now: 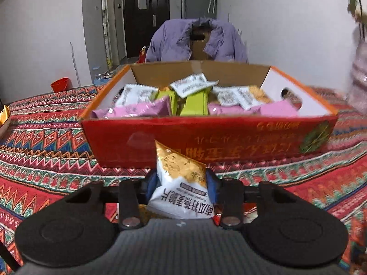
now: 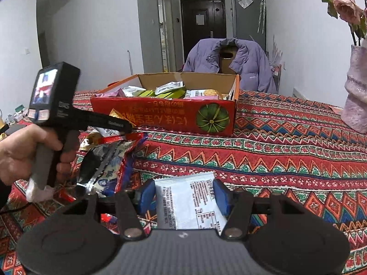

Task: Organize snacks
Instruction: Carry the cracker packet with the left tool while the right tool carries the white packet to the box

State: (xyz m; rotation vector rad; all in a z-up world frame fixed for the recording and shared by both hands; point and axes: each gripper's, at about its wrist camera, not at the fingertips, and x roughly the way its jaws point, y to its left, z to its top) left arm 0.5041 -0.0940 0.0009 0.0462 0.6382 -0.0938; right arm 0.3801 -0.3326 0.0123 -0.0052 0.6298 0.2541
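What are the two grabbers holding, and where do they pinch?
Left gripper pinches a pumpkin-seed crisp packet at its middle. Right gripper pinches a white snack packet by its side edges.

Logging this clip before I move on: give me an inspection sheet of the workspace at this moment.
Surface: patterned tablecloth, red zigzag bands.
Job's things: red cardboard box, open, holding pink, green and white packets; white-and-gold snack packet; white packet, printed back up.
Clutter: loose wrappers left of the right gripper.
Grippers: left gripper shut on the white-and-gold snack packet; right gripper shut on the white packet.
Cables: thin dark lead below the person's hand.
Surroundings: purple jacket over a chair, pink vase, dark door.
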